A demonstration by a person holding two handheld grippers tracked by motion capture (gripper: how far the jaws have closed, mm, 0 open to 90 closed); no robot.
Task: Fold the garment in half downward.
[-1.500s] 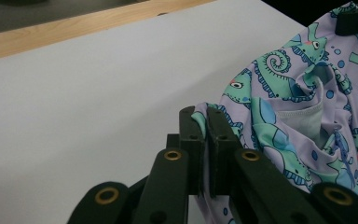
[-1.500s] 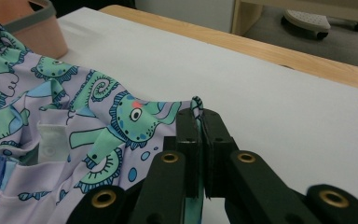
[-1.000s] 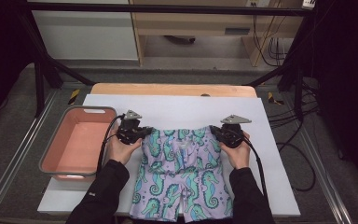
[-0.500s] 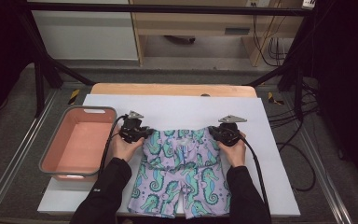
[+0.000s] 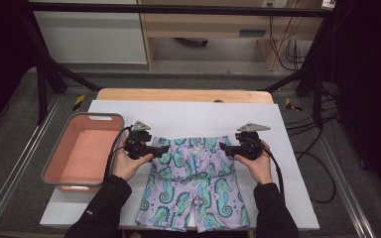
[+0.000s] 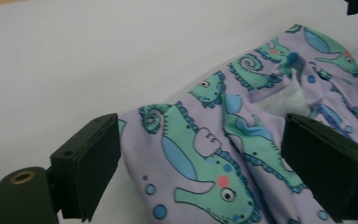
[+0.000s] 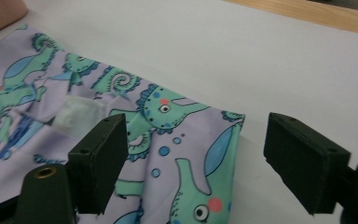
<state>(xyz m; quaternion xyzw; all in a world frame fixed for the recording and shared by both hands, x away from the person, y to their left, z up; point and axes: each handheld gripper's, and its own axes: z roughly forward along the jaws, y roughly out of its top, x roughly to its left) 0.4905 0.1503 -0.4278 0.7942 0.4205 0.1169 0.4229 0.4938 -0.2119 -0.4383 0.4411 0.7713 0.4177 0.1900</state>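
**Both tools released at shorts' waistband**

Seahorse-print shorts [image 5: 193,183] lie flat on the white bench [image 5: 203,116]. Left tool [image 5: 164,148] and right tool [image 5: 223,146] sit at opposite waistband corners, jaws just opened wide, fabric between them ungripped. Pink tub [image 5: 82,151] stands left.

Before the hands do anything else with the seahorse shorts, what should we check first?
1. Left gripper jaws just opened, pads off the cloth: ok.
2. Right gripper jaws just opened, pads off the cloth: ok.
3. Seahorse shorts lie spread on the white sheet: ok.
4. Waistband flat: not ok, it is rumpled in the middle.
5. Leg hems fully on the sheet: cannot tell, they reach the near edge.
6. Pink bin apart from the shorts: ok.
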